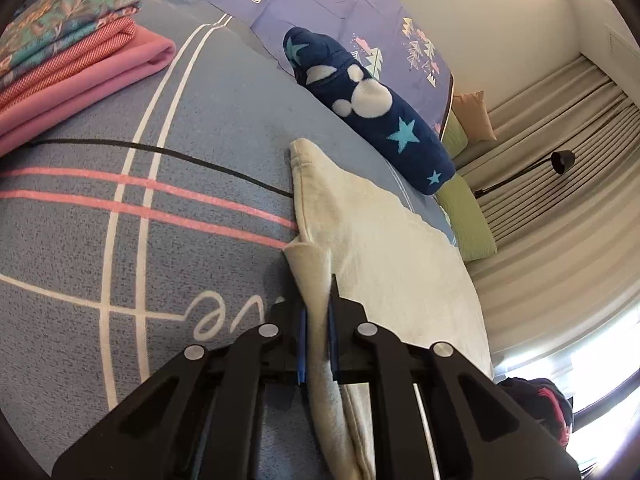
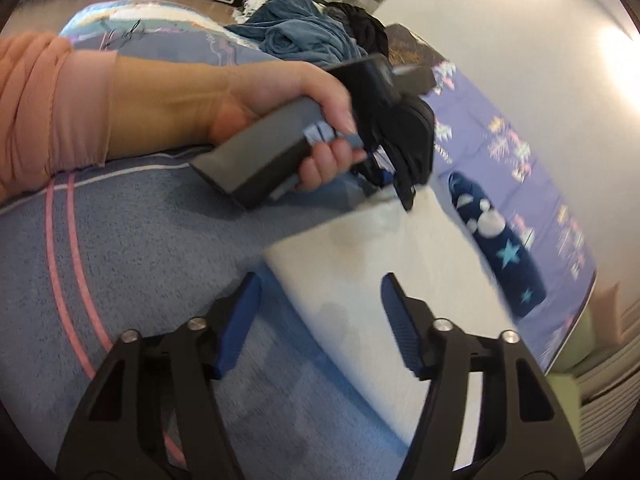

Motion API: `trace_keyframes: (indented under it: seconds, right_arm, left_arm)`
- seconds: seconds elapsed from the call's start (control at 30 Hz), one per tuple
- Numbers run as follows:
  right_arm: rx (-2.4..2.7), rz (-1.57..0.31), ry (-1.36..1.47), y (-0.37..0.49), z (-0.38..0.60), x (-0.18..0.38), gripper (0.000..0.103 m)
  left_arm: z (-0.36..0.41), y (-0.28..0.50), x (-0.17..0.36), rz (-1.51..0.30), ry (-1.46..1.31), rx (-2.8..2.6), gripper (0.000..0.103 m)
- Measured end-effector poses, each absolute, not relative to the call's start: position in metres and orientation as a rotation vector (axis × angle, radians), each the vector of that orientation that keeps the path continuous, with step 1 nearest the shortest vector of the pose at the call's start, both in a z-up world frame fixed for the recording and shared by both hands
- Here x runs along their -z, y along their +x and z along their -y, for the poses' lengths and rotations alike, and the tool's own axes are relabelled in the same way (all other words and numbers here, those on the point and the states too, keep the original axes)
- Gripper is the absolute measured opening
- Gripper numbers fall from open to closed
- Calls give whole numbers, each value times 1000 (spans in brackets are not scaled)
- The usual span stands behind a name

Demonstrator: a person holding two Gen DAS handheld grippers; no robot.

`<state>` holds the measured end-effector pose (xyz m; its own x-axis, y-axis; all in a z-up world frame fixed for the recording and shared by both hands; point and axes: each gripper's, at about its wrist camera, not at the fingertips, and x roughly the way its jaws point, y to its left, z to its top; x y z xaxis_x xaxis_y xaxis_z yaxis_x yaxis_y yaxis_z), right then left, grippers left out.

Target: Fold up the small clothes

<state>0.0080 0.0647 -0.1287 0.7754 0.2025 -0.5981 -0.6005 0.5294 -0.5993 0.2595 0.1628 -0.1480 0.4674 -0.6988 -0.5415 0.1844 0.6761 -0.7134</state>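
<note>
A blue-grey bedspread covers the bed under pale walls, with beige curtains beside a bright window.

Left wrist view: looking forward and down along the left gripper, close over the bed. Right wrist view: facing down past the right gripper. Sharing the cream cloth and star-patterned roll.

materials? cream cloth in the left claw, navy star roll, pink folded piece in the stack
Cream cloth: looks like terry or fleece, matte, nubby surface, limp where the left claw pinches its edge.
Navy star roll: plush fleece by the look, fuzzy nap, soft-edged print.
Pink folded piece: smooth knit or fleece, matte, rounded fold; exact fibre unclear.
</note>
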Motion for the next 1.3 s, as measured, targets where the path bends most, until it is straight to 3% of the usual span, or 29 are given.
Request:
trace_keyframes:
  seconds: [0.17,0.27,0.43,0.47,0.5,0.53,0.63,0.77,1.3]
  right_arm:
    - [-445,-511,-890,18,-73,129,59]
    - [-405,-492,-929,9,-70,132,51]
    - [-370,-496,-932,22,-71,134,48]
    - [-368,-498,-930,30,-75,136,44]
    - [-375,-507,-937,37,-78,140,23]
    - [-364,-524,-951,43,-81,146,9]
    - [-383,-499,-923,37,-76,140,7]
    - [-491,-619,-725,32,-59,114,3]
    - [-491,-631,-698,35,-56,121,4]
  left_arm:
    - [-168,262,151,-934,-670,613,9]
    - [-169,261,151,-931,-676,619,9]
    - [-170,260,151,-930,-673,626,9]
    - [-170,260,151,-929,-673,627,9]
    - [-170,261,151,-929,-673,628,9]
    - [-169,262,151,-929,-673,628,9]
    - [-167,263,150,-928,-661,610,9]
    - [-164,256,139,-895,-593,599,6]
    - [-171,260,144,-906,-636,595,10]
